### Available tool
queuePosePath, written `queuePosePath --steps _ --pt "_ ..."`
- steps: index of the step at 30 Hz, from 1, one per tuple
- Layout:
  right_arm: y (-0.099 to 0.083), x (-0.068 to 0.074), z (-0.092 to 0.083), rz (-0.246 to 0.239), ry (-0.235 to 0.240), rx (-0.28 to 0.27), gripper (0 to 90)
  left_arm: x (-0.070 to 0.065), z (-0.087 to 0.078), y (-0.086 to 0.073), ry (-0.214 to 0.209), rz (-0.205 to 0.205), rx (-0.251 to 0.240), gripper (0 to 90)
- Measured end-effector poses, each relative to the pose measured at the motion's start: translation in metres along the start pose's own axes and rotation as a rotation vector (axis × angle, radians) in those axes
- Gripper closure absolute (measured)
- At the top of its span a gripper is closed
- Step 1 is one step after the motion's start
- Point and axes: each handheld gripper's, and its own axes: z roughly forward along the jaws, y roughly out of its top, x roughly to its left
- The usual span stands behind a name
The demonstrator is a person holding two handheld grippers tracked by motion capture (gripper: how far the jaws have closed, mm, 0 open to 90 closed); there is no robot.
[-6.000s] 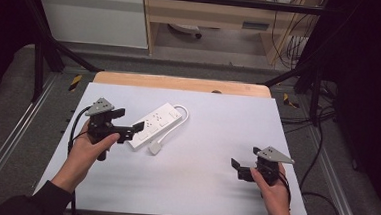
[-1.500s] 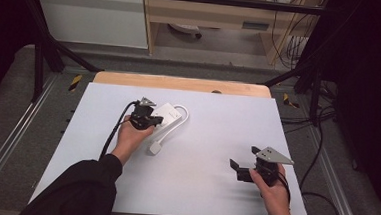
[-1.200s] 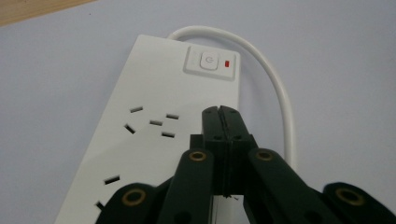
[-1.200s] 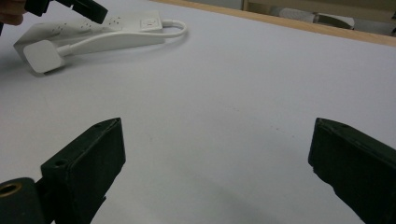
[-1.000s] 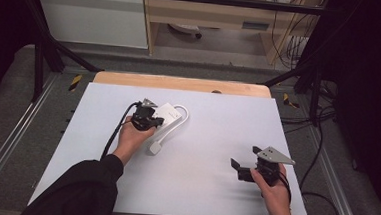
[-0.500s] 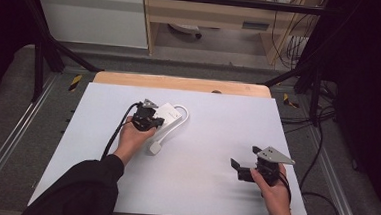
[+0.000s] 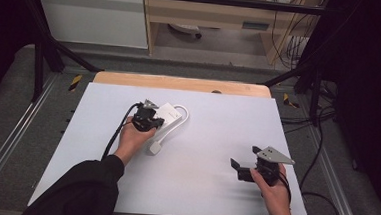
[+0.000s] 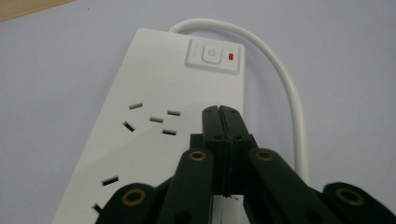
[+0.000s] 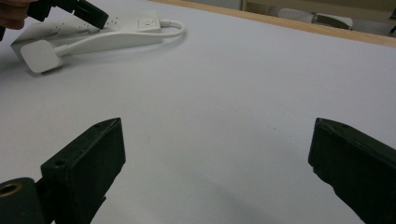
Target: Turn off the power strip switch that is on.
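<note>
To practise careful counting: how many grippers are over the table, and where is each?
2. The left gripper is over the white power strip, jaws shut; the right gripper sits near the table's right front, open.

setting: lab or recording rig | evidence: black metal frame (image 7: 41,53) around white surface (image 7: 216,139); grey carpet floor (image 7: 7,126); loose cables (image 7: 321,145) at right; wooden bench (image 7: 209,13) and white cabinet (image 7: 94,16) behind
</note>
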Motion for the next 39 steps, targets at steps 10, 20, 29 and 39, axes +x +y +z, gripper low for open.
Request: queuePosePath --steps 10,20,29,39 --pt "-0.0001 -0.0001 0.0001 -0.001 0.001 0.001 4.3 0.0004 0.0006 0.0004 -0.003 0.0 0.003 90.0" --pt "-0.0001 0.0001 0.0001 -0.003 0.003 0.004 4.3 -0.0009 0.0013 -0.0015 0.008 0.01 0.009 90.0" --pt "0.0 0.0001 0.0 -0.002 0.002 0.001 4.3 -0.0031 0.0026 -0.0025 -0.004 -0.001 -0.005 90.0" --pt "0.0001 -0.0003 -0.0006 0.001 0.002 0.001 4.3 -0.0023 0.0 -0.0007 0.007 -0.005 -0.038 90.0"
